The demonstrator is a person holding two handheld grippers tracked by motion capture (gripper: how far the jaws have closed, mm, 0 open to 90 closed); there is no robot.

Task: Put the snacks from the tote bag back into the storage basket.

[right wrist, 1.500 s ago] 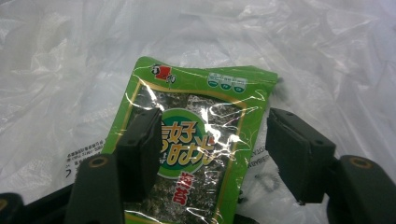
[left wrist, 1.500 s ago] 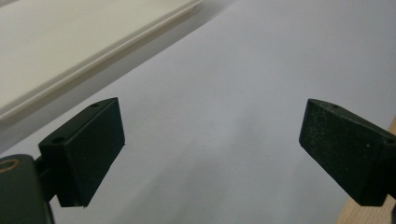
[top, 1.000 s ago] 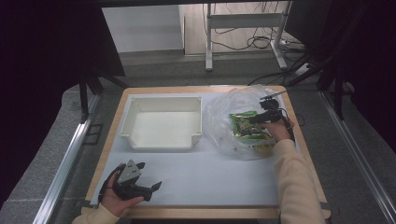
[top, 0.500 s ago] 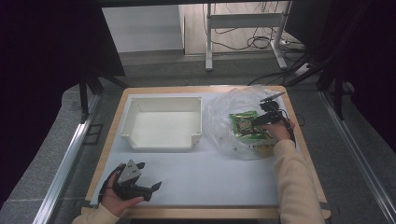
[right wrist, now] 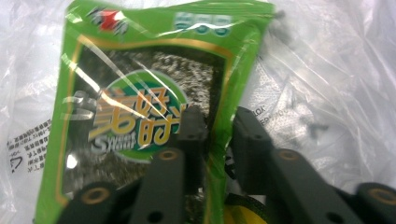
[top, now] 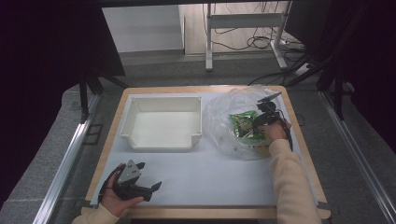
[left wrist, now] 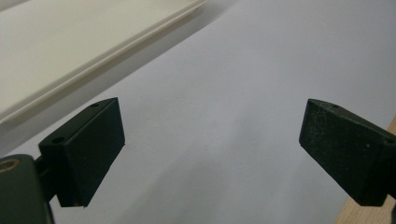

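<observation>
Your counter (top: pixel 196 177), wood-edged under a pale sheet, carries an empty white tray (top: pixel 161 122) toward its far left corner and a clear plastic bag (top: pixel 224 116) toward its far right edge. The green seaweed packet (right wrist: pixel 140 107) lies in that bag, and your right hand-held gripper (top: pixel 258 122) has just been closing, its jaws now pinching the packet's right edge. Judging by this, the grasp is made; lifting the packet out and setting it down remain. Your left hand-held gripper (top: pixel 152 177) rests wide and empty at the near left corner. Beyond lie grey floor and cables.
</observation>
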